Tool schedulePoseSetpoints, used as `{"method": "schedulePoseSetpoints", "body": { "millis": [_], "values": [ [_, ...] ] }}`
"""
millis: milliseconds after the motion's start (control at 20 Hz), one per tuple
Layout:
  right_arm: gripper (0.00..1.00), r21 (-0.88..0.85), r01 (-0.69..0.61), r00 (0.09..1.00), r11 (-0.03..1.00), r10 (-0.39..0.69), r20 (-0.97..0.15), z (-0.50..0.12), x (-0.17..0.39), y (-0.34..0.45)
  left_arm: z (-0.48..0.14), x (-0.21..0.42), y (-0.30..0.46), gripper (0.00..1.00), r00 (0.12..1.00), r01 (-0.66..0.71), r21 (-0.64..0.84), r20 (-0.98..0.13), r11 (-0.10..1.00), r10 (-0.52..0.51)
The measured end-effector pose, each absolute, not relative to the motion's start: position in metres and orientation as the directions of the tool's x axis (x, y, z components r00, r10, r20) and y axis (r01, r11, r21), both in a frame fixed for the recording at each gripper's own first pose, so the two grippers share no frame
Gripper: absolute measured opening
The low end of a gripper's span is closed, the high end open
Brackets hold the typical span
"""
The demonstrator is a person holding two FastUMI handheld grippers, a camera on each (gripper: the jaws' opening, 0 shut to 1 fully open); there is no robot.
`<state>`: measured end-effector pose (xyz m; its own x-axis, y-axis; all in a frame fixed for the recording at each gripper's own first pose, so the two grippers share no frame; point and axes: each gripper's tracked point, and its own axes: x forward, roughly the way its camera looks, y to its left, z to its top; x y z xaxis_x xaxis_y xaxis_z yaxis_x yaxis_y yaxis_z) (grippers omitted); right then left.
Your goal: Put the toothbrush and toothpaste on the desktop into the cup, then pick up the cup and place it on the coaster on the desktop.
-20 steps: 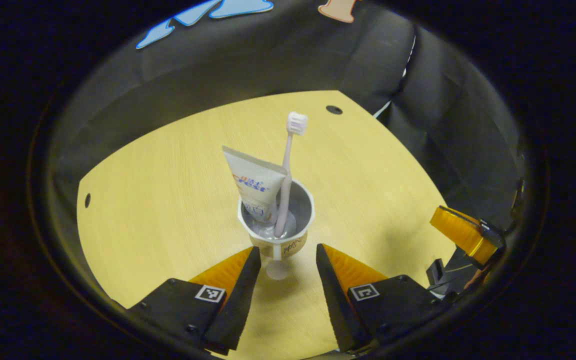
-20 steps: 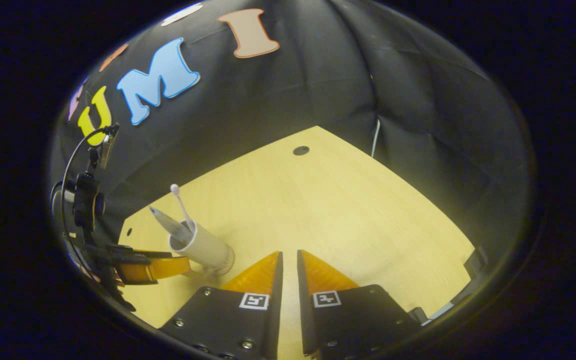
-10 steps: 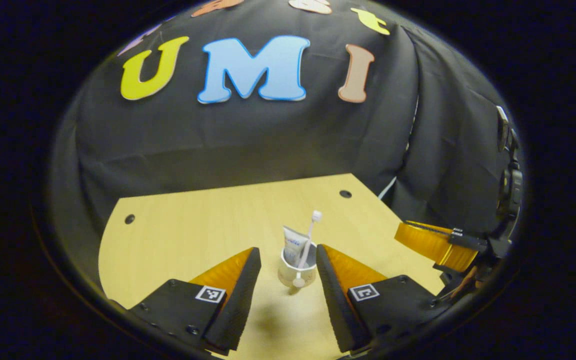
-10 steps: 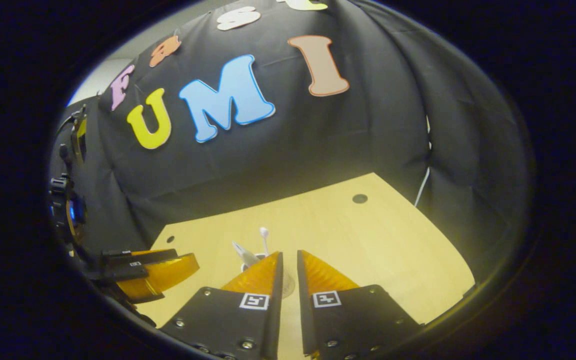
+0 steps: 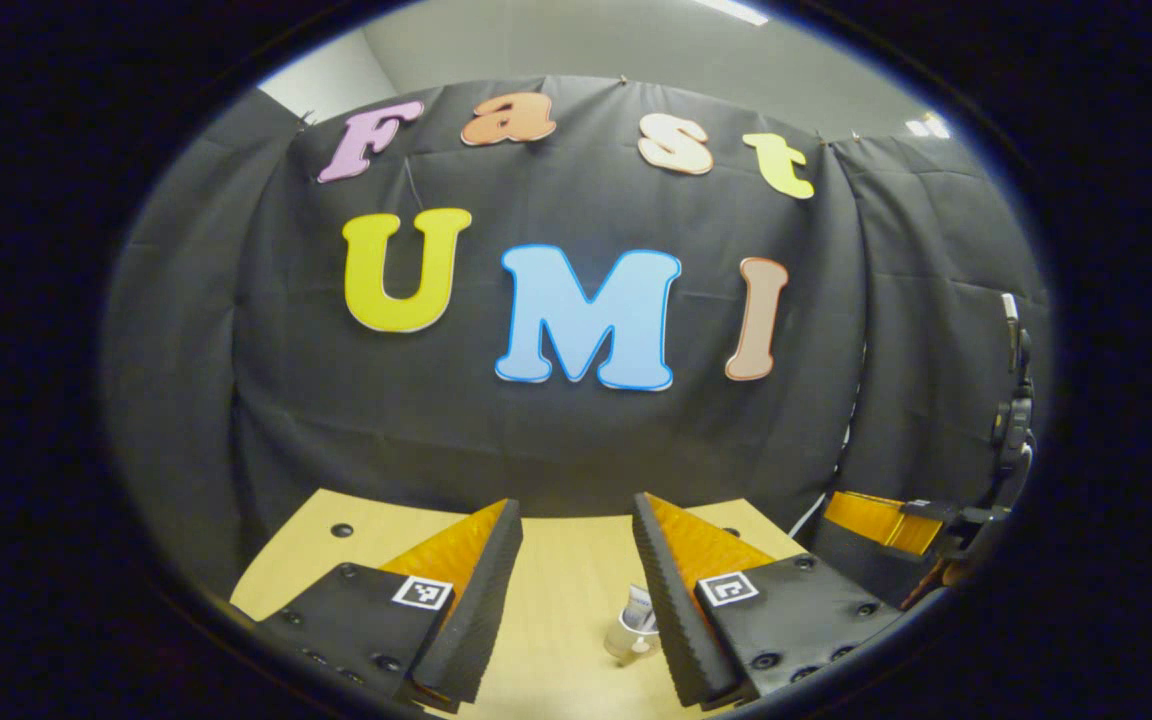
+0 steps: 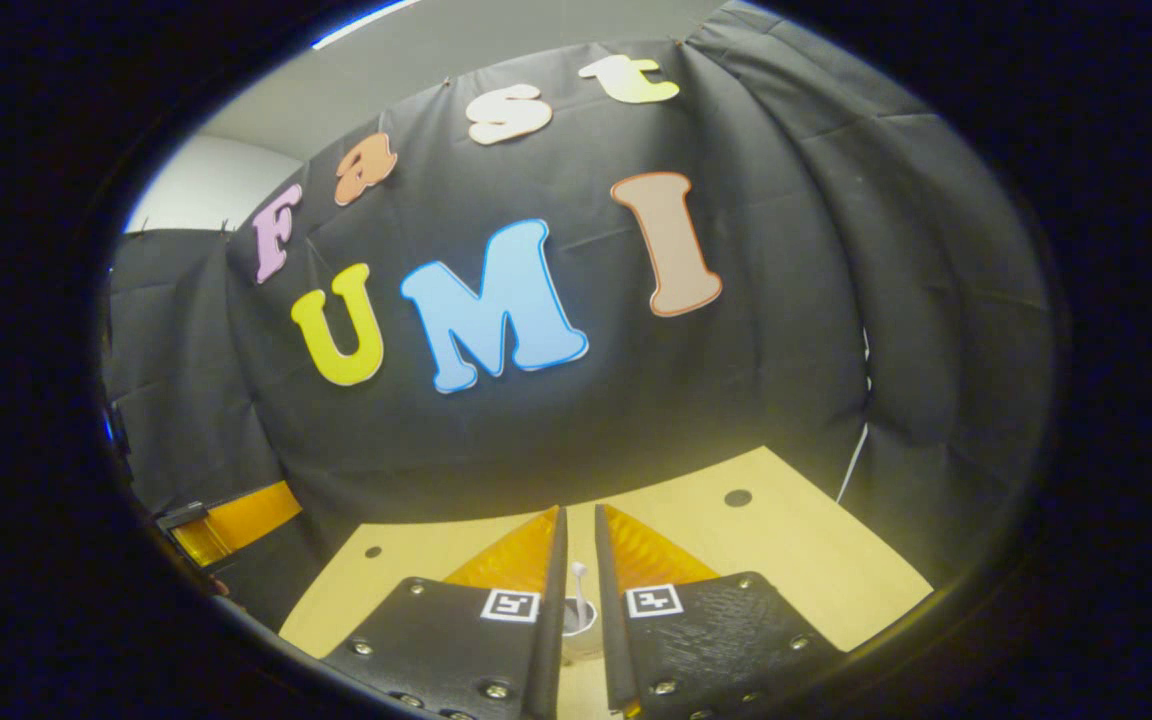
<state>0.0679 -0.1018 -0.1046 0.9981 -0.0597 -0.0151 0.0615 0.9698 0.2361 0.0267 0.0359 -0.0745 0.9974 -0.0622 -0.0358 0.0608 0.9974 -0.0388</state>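
In the left gripper view the left gripper (image 5: 576,520) is held high above the wooden desktop (image 5: 556,600) with its two fingers spread wide apart and nothing between them; far below, just beside the inner edge of its right-hand finger, stands the cup (image 5: 633,635), small and partly hidden by that finger, with the toothpaste (image 5: 639,604) sticking up out of it; the toothbrush cannot be made out there; the coaster under the cup is too small to tell; the black cloth wall (image 5: 576,430) rises behind the desktop, and a dark round hole (image 5: 341,529) sits near the desktop's far left corner; at the right edge the right gripper (image 5: 886,525) shows as one tilted finger, well apart from the cup; in the right gripper view the right gripper (image 6: 576,520) has its fingers drawn nearly together with only a narrow slit left and nothing clamped; through that slit the cup (image 6: 576,625) shows on the desktop below, the toothbrush (image 6: 581,585) upright in it with its head on top; the left gripper (image 6: 236,520) shows at the left edge; compared with half a second ago both grippers have risen and tipped up toward the wall, so the cup looks much smaller and lower, and the left gripper's spread is unchanged.
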Motion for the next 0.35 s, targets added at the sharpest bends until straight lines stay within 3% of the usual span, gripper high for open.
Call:
{"method": "schedulePoseSetpoints", "body": {
  "millis": [200, 300, 350],
  "values": [
    [0.17, 0.106, 0.142, 0.986, 0.984, -0.15, 0.072, -0.073, 0.055, -0.12, -0.068, 0.03, 0.075, 0.74, 0.995, 0.06, 0.022, 0.076, 0.998, -0.062],
    [0.22, 0.055, 0.145, 0.984, 0.988, -0.15, 0.093, -0.062, 0.048, -0.117, -0.068, 0.027, 0.068, 0.74, 0.993, 0.087, 0.024, 0.079, 0.996, -0.089],
    [0.17, 0.054, 0.141, 0.984, 0.988, -0.146, 0.103, -0.058, 0.046, -0.112, -0.069, 0.027, 0.066, 0.74, 0.992, 0.1, 0.023, 0.076, 0.995, -0.102]
  ]
}}
